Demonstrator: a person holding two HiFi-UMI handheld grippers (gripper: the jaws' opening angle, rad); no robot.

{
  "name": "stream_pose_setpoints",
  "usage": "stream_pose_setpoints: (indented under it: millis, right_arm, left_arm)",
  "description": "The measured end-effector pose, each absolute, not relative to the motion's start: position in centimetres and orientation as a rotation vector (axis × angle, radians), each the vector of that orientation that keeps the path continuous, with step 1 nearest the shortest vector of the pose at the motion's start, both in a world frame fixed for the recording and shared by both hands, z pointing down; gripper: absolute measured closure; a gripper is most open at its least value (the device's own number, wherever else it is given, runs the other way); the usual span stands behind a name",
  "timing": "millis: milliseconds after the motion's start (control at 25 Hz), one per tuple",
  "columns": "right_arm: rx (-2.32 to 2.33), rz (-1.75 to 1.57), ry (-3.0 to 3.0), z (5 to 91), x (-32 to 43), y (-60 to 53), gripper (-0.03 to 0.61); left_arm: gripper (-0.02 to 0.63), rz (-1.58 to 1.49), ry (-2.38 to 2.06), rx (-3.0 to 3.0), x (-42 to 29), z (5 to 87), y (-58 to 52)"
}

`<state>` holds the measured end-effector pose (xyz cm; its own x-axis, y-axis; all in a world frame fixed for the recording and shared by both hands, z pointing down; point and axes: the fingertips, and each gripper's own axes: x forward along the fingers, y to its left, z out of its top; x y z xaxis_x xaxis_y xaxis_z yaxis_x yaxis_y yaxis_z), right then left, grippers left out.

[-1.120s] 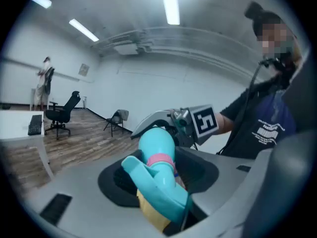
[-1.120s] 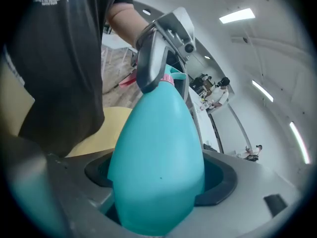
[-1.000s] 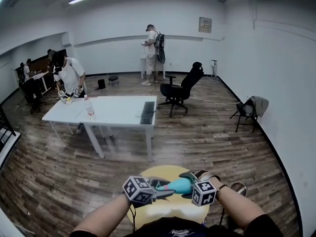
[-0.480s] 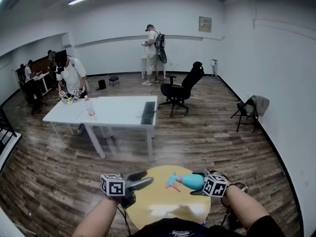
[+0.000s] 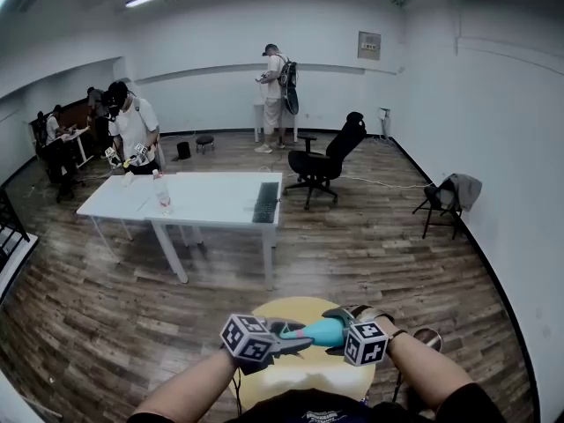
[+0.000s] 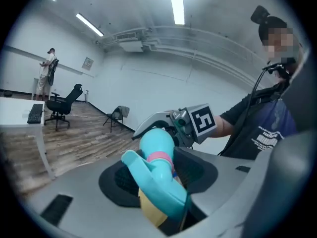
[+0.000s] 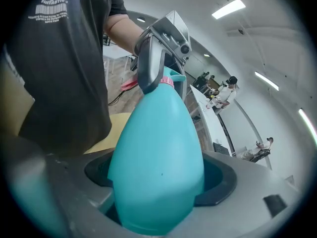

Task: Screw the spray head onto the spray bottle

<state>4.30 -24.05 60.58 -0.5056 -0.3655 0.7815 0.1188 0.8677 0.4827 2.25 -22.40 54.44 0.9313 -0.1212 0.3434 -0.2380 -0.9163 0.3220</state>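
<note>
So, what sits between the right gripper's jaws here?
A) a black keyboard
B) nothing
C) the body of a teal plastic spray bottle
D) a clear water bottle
C: in its own view the right gripper is clamped on the wide body of the teal plastic spray bottle.

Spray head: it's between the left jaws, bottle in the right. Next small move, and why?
Probably roll the left gripper to twist the spray head a part-turn onto the neck, with the right gripper steady. The left jaws have just been closing with the head between them, its pink collar meets the spray bottle neck, and the right jaws clamp the bottle's body. Tightness isn't visible.
</note>
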Motion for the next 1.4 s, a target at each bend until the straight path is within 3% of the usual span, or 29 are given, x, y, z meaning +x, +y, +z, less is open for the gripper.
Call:
stream_pose_setpoints:
  millis: [240,360,440,560,720,880,920,1000,1280,1400]
  right_arm:
    - [0.169,-0.572,-2.031,60.9,4.5,-23.9,0.135]
    - [0.166,-0.517,-2.082,61.2,4.2,-24.0,0.133]
    - [0.215,-0.453,-2.118,61.5,5.3,-24.6,0.132]
    - [0.318,-0.362,-2.108,62.4,9.6,-26.0,0.132]
    - [0.352,-0.352,-2.077,62.7,11.4,-26.5,0.132]
    - [0.250,-0.506,-2.067,61.2,6.1,-24.6,0.130]
    - [0.216,-0.546,-2.055,61.1,5.0,-24.2,0.130]
    - [0.167,-0.588,-2.038,61.4,3.9,-23.7,0.130]
    - [0.111,-0.575,-2.068,61.7,3.8,-22.3,0.132]
    - [0.079,-0.550,-2.093,61.7,3.4,-21.9,0.133]
  left_arm:
    - [0.387,0.519,-0.261,2.731,2.3,54.9,-22.2]
    - [0.364,0.314,-0.269,2.638,1.5,54.1,-22.9]
    - [0.309,0.111,-0.306,2.593,-0.4,52.6,-23.7]
    - [0.299,-0.069,-0.424,2.533,-5.1,51.5,-25.6]
    - [0.299,-0.019,-0.535,2.544,-8.3,51.8,-26.8]
    - [0.276,0.184,-0.364,2.610,-2.4,53.3,-24.6]
    - [0.285,0.234,-0.317,2.644,-0.7,53.5,-23.9]
    - [0.400,0.324,-0.249,2.725,1.8,53.7,-22.7]
    - [0.405,0.588,-0.153,2.990,2.4,54.2,-20.6]
    - [0.407,0.548,-0.171,2.970,2.1,54.1,-20.4]
